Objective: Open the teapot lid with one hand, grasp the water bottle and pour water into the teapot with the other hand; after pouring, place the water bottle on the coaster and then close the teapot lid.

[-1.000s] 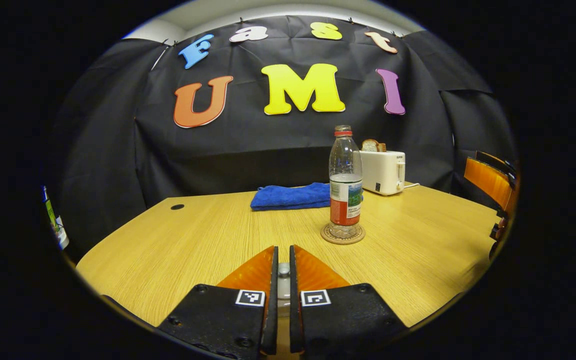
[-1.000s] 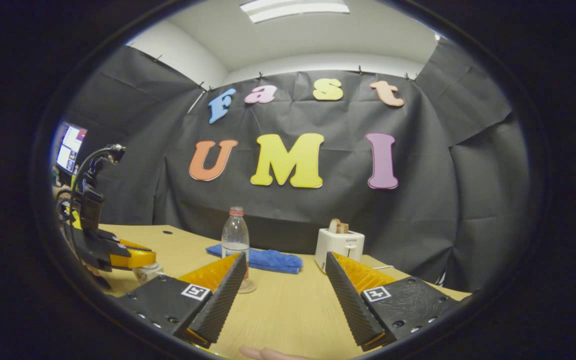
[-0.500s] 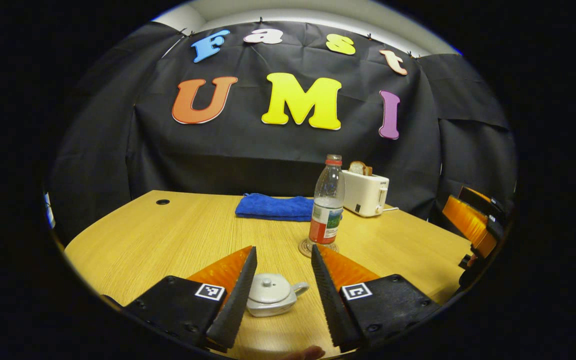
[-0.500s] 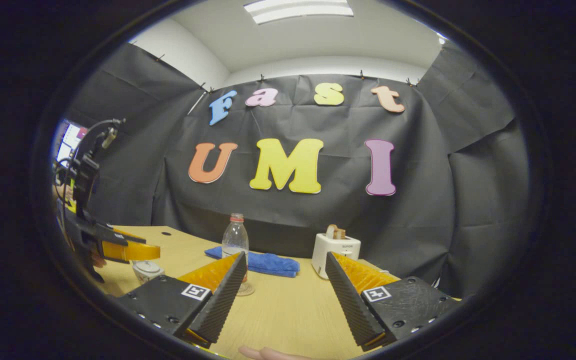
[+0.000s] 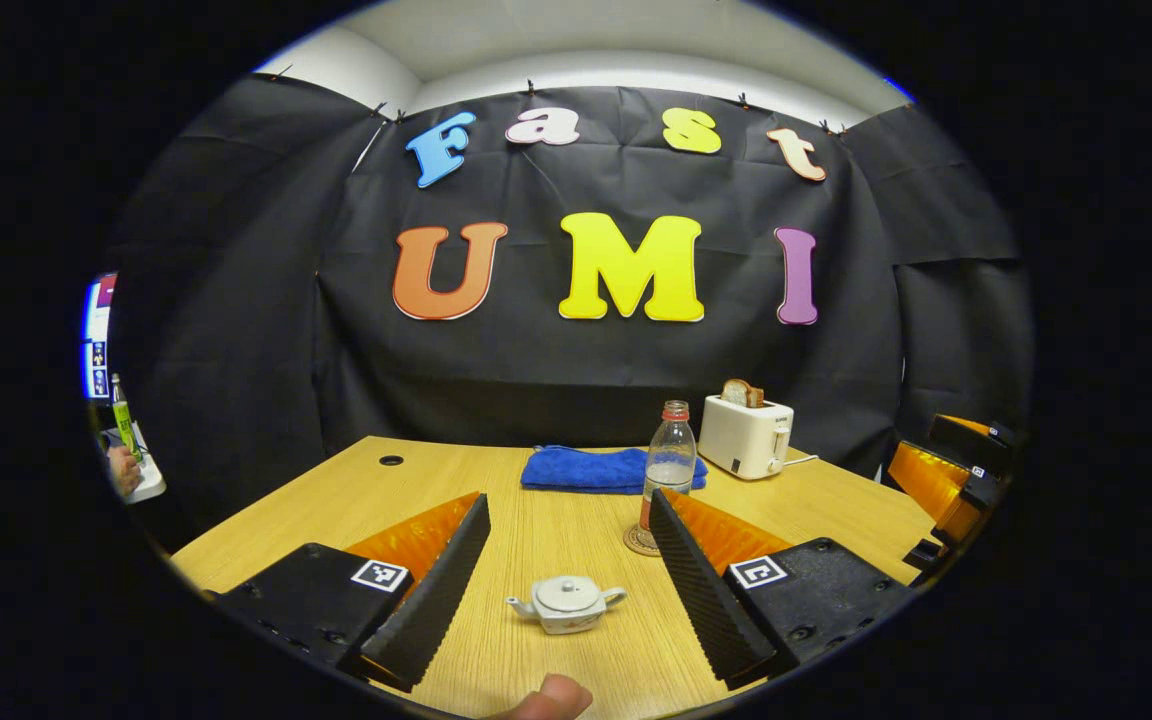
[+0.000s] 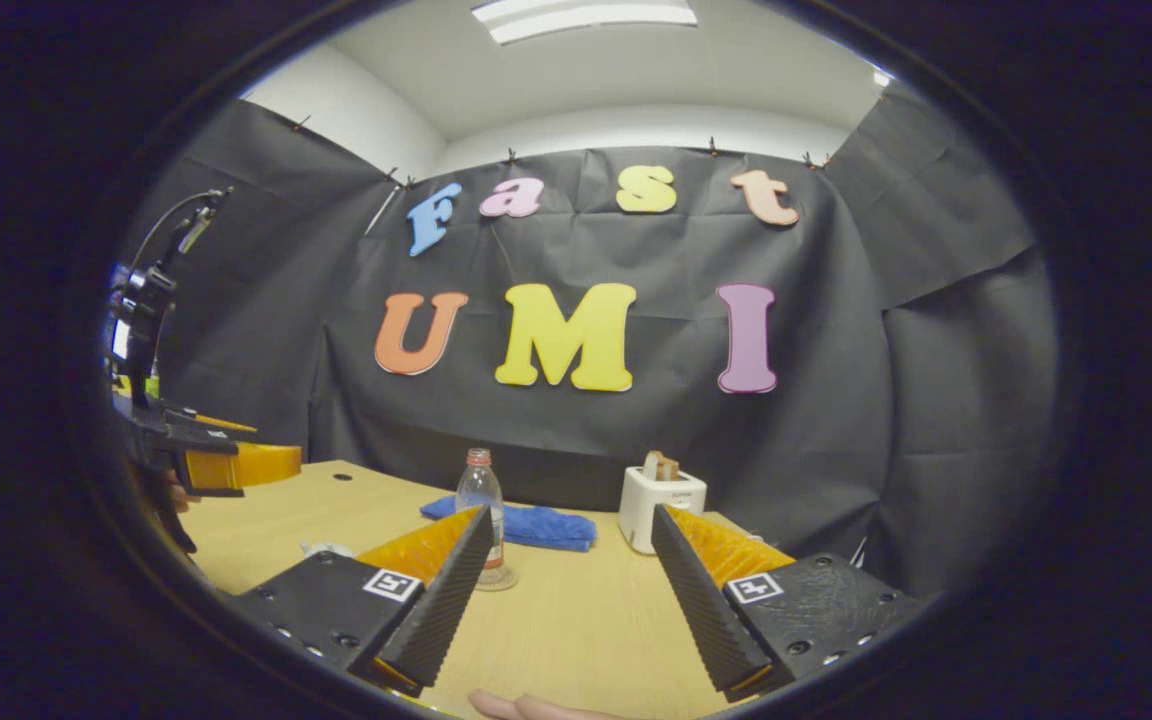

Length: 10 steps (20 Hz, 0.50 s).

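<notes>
The teapot (image 5: pixel 567 604) is seen low on the table (image 5: pixel 336 490), lid (image 5: pixel 566 592) on, between the wide-open fingers of the left gripper (image 5: pixel 568 575), untouched. The water bottle (image 5: pixel 669 462) is stood on the coaster (image 5: pixel 639 541) behind. The right gripper (image 6: pixel 572 582) is held wide open, with nothing in it. The job looks finished; nothing more seems needed.

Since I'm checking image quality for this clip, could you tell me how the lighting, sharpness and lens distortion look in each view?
Left gripper view: evenly lit, sharp on the teapot and bottle; the table edge bows from the fisheye, and a thumb tip at the bottom is soft. Right gripper view: a ceiling light is bright without washing out the scene; the toaster is sharp.
</notes>
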{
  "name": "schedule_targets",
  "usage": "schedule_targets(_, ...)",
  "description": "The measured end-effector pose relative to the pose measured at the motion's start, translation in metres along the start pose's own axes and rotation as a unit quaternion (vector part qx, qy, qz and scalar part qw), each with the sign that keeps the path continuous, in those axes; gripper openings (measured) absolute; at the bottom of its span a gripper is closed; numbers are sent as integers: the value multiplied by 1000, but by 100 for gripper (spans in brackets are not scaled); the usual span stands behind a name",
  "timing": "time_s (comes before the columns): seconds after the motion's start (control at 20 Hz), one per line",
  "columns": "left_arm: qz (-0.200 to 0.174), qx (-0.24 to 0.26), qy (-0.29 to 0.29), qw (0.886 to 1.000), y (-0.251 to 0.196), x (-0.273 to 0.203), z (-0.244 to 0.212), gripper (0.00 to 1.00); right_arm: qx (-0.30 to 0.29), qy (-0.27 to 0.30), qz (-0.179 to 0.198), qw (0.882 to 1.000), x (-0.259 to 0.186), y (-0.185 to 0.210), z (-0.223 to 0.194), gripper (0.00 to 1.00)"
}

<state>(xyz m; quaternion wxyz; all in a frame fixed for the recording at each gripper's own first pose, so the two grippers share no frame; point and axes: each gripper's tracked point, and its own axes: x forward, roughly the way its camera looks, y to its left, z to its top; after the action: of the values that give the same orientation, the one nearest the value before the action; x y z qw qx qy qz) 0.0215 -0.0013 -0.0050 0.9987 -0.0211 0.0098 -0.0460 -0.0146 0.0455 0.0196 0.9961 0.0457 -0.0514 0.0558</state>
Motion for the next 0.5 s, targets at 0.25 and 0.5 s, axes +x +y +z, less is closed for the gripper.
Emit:
schedule_targets(0.25, -5, -32, -20, 999, 3, -23, 21, 100, 6, -4, -15, 1000, -23, -1, 22, 97)
schedule_targets(0.5, 1, -18, -26, 1000, 6, -32, 27, 98, 17, 27, -11, 999, -23, 4, 9, 95)
